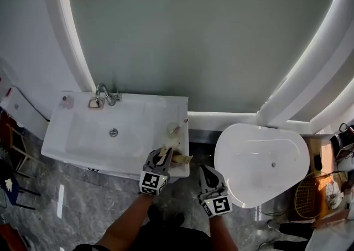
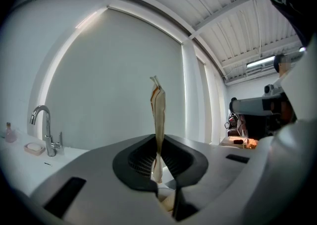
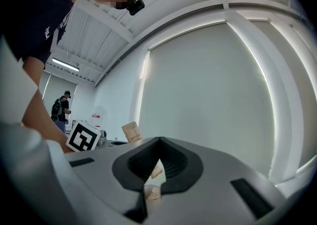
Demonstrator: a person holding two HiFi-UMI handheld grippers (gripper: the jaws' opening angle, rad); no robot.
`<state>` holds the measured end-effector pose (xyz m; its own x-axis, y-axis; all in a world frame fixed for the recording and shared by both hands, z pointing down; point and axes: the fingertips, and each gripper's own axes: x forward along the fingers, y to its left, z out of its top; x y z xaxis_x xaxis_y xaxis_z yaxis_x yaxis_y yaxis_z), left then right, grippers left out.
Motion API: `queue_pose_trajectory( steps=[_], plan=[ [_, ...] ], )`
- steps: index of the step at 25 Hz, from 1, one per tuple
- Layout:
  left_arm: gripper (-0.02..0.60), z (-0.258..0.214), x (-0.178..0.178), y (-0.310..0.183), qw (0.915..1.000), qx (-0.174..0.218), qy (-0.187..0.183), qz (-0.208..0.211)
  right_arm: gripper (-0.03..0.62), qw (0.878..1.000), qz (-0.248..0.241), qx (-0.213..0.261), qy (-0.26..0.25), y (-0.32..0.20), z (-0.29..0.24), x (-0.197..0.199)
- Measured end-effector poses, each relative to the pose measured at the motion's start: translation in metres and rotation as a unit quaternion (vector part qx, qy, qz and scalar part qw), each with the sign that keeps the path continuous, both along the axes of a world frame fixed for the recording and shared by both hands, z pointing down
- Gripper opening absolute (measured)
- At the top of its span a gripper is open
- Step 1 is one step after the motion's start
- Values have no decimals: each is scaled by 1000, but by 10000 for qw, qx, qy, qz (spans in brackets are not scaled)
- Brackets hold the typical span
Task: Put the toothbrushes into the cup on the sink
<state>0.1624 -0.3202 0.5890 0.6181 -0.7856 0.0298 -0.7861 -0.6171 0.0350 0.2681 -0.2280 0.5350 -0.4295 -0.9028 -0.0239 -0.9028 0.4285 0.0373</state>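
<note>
- The slim beige paper-wrapped toothbrush is clamped between the left gripper's fingers, standing straight up past the tips.
- Just ahead of those fingertips stands the small pale cup, at the near corner of the white ceramic sink.
- What looks like a pink-tipped brush is already in it; the held one still has to go in.
- The right gripper hangs beside it, fingers together, empty.

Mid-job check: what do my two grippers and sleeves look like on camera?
Both the left gripper and right gripper have grey bodies with black ribbed pads. Each carries a white marker cube printed with black squares. The top is dark with a short sleeve; no cables show.
</note>
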Motion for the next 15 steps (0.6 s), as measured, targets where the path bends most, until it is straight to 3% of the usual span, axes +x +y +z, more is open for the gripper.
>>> queue_pose_trajectory(
  steps=[15],
  plan=[
    [46,71,-2,-1,9983,-420,-404,-21,28,9999,82,-47,-102,7,3,5]
  ],
)
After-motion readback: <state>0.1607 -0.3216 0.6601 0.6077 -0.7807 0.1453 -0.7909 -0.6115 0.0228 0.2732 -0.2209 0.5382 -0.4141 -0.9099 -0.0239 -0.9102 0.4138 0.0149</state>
